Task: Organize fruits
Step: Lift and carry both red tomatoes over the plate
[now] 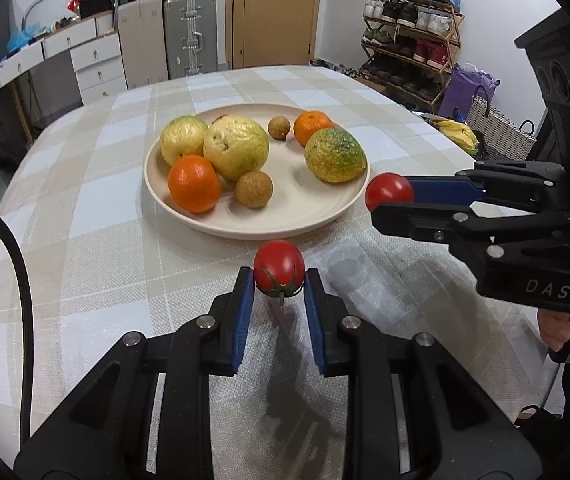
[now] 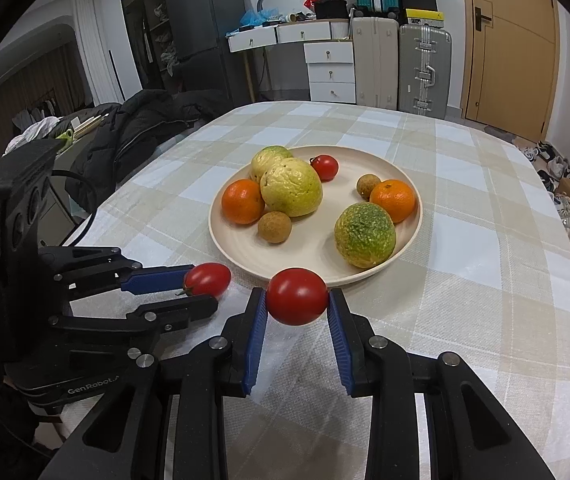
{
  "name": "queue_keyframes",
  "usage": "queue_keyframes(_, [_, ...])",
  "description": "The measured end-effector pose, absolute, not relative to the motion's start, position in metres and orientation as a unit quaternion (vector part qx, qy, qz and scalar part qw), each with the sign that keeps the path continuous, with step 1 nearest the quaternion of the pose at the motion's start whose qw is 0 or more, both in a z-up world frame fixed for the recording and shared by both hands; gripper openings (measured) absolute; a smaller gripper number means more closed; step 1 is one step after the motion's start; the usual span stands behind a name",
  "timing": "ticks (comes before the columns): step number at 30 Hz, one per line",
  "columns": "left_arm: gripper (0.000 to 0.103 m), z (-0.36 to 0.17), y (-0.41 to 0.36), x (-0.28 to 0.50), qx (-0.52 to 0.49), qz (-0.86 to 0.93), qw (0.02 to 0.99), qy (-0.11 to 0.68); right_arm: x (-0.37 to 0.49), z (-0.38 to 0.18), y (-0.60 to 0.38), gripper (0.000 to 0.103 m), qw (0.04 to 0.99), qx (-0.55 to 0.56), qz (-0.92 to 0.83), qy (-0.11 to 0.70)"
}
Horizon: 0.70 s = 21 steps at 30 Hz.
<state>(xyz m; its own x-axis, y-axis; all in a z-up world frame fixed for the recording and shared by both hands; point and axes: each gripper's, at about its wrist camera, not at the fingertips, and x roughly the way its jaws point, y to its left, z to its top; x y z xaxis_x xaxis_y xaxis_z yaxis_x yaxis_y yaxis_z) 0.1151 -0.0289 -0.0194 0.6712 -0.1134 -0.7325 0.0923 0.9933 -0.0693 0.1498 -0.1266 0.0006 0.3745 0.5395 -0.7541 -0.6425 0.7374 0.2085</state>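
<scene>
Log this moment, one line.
left claw: shut on tomato | right claw: shut on tomato | both near plate rim

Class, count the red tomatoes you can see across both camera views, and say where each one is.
3. One tomato is held in the left gripper, one in the right gripper, and one lies on the plate behind the guavas. More may be hidden.

A wooden door (image 1: 273, 12) stands in the far white wall. Suitcases (image 1: 191, 34) and white drawers (image 1: 97, 68) stand left of it, a shoe rack (image 1: 413, 40) right.
</scene>
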Motion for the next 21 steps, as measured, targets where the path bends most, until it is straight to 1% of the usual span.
queue_keyframes(21, [0.023,0.011,-0.022,0.097,-0.018,-0.034,0.936,0.350,0.153,0.010,-0.140,0.032,0.839,-0.027,0.358,0.409])
